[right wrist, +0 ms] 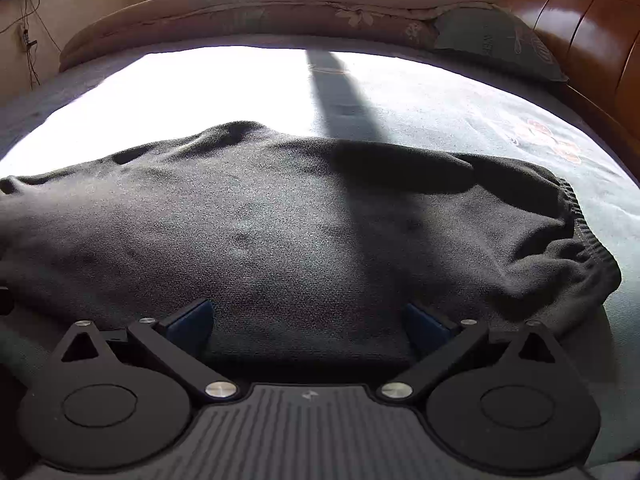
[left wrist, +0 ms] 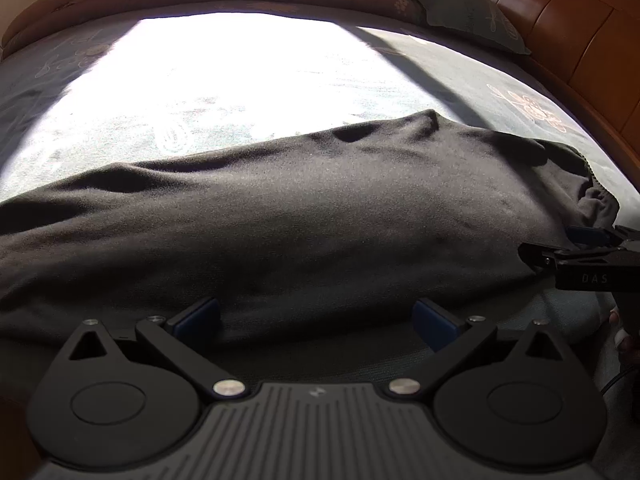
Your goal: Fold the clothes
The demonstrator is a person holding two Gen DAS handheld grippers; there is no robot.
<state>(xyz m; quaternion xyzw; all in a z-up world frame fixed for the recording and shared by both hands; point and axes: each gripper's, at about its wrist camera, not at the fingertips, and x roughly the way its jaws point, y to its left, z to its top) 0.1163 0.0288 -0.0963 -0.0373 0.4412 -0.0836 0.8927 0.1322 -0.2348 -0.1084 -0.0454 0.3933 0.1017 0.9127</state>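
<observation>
A black knitted garment (left wrist: 300,220) lies spread across the bed, with a ribbed hem bunched at its right end (right wrist: 576,248). In the left wrist view my left gripper (left wrist: 316,318) is open, its blue pads at the garment's near edge with nothing between them. In the right wrist view my right gripper (right wrist: 310,318) is open too, its pads just over the near edge of the garment (right wrist: 280,232). The right gripper also shows at the right edge of the left wrist view (left wrist: 576,248), close to the ribbed hem.
The bed has a grey-green floral sheet (left wrist: 532,108) with a bright sun patch (right wrist: 208,88). A folded quilt (right wrist: 280,8) and a pillow (right wrist: 496,40) lie at the far side. A wooden headboard (right wrist: 592,20) runs along the right.
</observation>
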